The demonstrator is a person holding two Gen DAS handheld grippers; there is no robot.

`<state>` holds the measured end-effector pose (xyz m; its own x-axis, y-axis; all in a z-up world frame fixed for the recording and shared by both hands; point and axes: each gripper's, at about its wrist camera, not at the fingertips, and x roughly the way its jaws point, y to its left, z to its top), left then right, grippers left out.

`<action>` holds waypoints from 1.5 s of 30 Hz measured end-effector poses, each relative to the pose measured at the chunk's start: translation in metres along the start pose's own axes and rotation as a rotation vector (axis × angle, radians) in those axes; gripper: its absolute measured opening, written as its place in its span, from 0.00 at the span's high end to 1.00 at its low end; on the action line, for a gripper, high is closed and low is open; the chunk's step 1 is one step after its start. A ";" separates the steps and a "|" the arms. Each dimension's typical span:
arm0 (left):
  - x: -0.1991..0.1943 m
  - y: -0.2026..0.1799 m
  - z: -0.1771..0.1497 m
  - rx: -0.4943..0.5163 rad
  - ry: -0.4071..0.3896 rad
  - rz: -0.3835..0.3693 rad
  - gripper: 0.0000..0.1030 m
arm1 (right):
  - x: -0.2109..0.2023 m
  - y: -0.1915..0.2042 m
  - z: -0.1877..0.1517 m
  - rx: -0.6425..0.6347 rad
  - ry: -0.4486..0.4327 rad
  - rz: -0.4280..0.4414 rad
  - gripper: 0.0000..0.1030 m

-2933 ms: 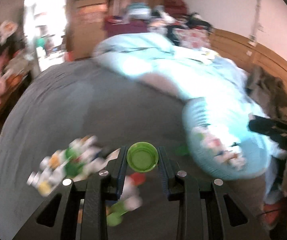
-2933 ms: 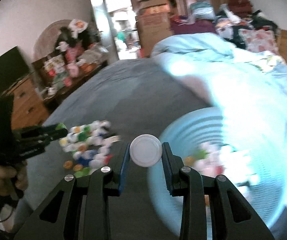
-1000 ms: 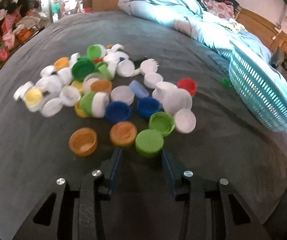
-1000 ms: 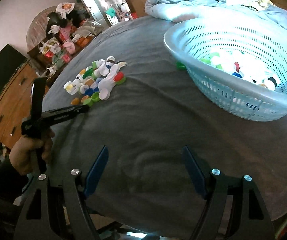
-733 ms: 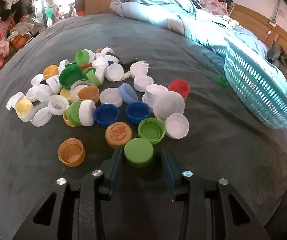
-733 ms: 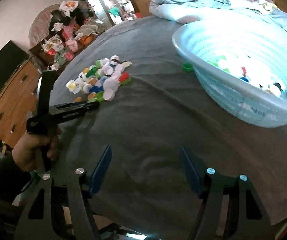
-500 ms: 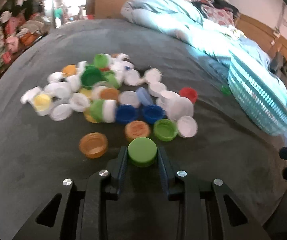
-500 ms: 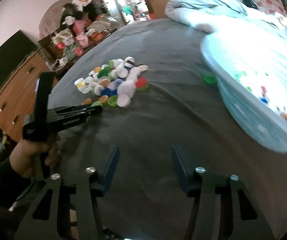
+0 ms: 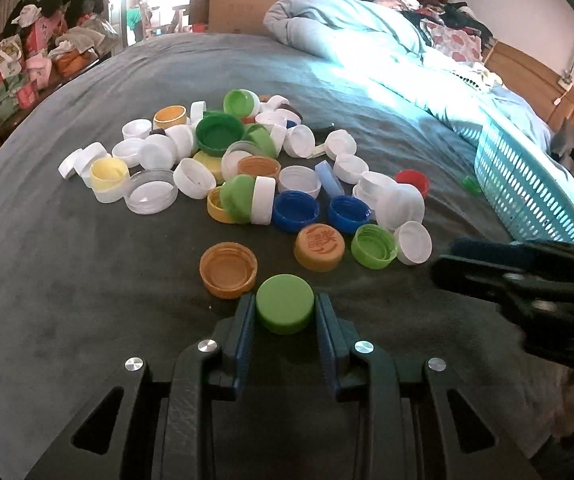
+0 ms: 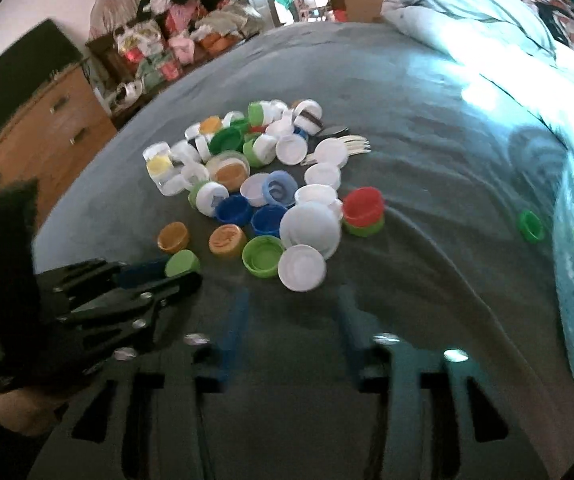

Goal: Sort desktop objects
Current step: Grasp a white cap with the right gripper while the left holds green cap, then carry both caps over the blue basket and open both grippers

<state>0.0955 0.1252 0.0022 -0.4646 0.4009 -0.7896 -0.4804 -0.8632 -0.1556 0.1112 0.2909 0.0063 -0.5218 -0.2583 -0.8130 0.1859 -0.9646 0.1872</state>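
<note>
My left gripper (image 9: 285, 316) grips a green cap (image 9: 285, 309) by its sides at the near edge of the cap pile (image 9: 247, 176) on the bed (image 9: 47, 264), ready for lifting. My right gripper (image 10: 291, 320) is open and empty, facing a white cap (image 10: 302, 267). The basket (image 9: 527, 188) waits far right

Bare bed (image 9: 67, 280) lies left of the cap pile (image 9: 247, 168) — open room there; the basket (image 9: 527, 184) walls off the right.
</note>
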 end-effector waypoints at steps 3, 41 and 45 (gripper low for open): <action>0.000 0.001 0.000 -0.003 -0.001 -0.004 0.70 | 0.009 0.001 0.001 -0.014 0.008 -0.048 0.78; -0.029 -0.027 0.028 0.058 -0.046 0.037 0.69 | -0.098 -0.026 0.003 0.049 -0.144 -0.038 0.76; -0.046 -0.057 0.059 0.108 -0.077 0.028 0.69 | -0.137 -0.051 0.011 0.058 -0.208 -0.064 0.76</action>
<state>0.1002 0.1742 0.0826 -0.5328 0.4031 -0.7441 -0.5416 -0.8381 -0.0662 0.1636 0.3753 0.1143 -0.6925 -0.1962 -0.6942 0.1015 -0.9792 0.1755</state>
